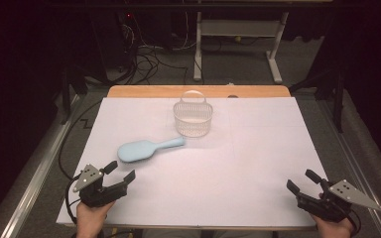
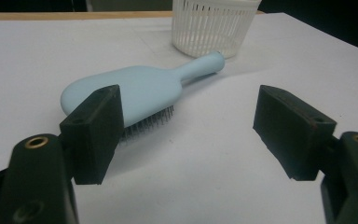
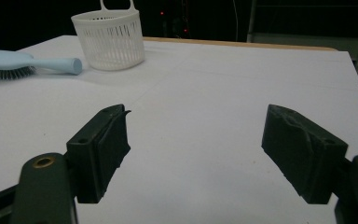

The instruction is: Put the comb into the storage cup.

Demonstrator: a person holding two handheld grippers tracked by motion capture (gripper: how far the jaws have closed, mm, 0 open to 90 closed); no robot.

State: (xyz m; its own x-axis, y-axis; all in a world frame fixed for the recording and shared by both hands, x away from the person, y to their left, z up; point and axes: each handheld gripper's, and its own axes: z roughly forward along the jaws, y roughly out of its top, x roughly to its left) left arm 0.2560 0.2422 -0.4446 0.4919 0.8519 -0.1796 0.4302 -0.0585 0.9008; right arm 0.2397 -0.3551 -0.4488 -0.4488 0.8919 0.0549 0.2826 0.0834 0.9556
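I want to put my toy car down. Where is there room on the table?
Lots of room: the white sheet is bare right of the basket, down to the right gripper. The front middle, between both grippers, is free too. It is crowded where the blue hairbrush lies, ahead of the left gripper.

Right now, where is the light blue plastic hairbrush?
In the high view the light blue plastic hairbrush lies bristles-down left of centre, between the white slatted basket and the left claw.

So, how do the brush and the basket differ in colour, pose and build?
The brush is pale blue; the basket is white. The brush lies flat, bristles down, while the basket stands upright with its handle raised. The brush has a solid back; the basket has slatted walls. Both rest on the white sheet, free of either gripper.
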